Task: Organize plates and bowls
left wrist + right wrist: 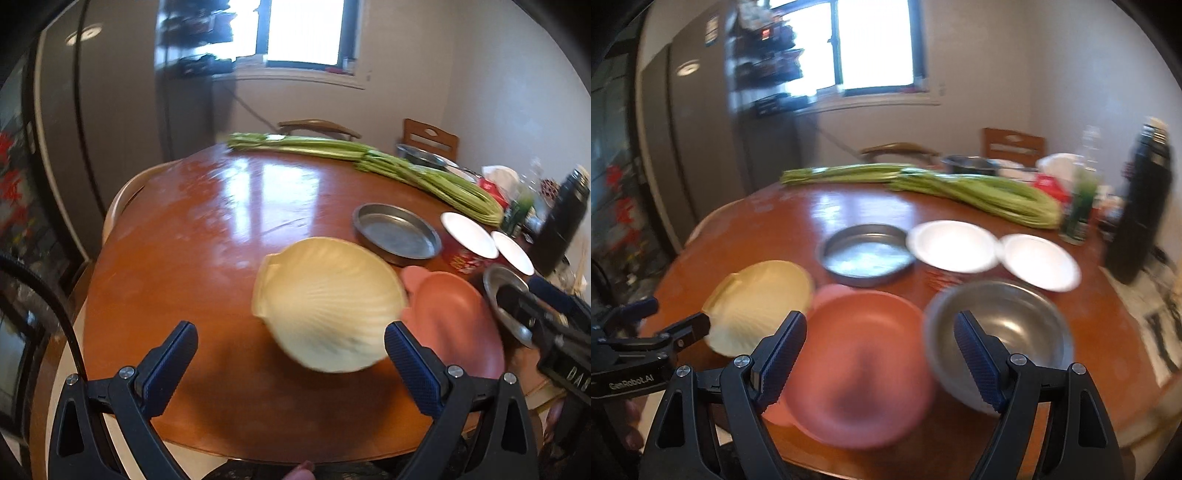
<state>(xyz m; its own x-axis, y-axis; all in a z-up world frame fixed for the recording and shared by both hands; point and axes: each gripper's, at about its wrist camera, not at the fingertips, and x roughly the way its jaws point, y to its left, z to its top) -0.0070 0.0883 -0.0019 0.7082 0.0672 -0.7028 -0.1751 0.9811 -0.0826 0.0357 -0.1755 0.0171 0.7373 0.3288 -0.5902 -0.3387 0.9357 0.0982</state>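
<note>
A: Left gripper point(291, 341)?
B: Spread wide, holding nothing. Hovering over near edge of wooden table point(207, 229), cream shell-shaped plate point(325, 302) lying flat between and just beyond fingertips. No contact visible.
A: Right gripper point(881, 341)?
B: Also wide open, empty. Poised above pink plate point(857, 354), right finger point(979, 365) over rim of steel bowl point(1001, 325).
A: Layout?
B: Near row, left to right: cream plate, pink plate, steel bowl. Cream and pink rims touching or overlapping, can't tell which. Behind: shallow metal pan point(866, 254), then two white dishes point(955, 245) side by side, left one on a red-patterned bowl.
A: Rest?
B: Long green stalks point(960, 190) across far side, black flask point(1137, 206) upright at right. Right view motion-blurred.
</note>
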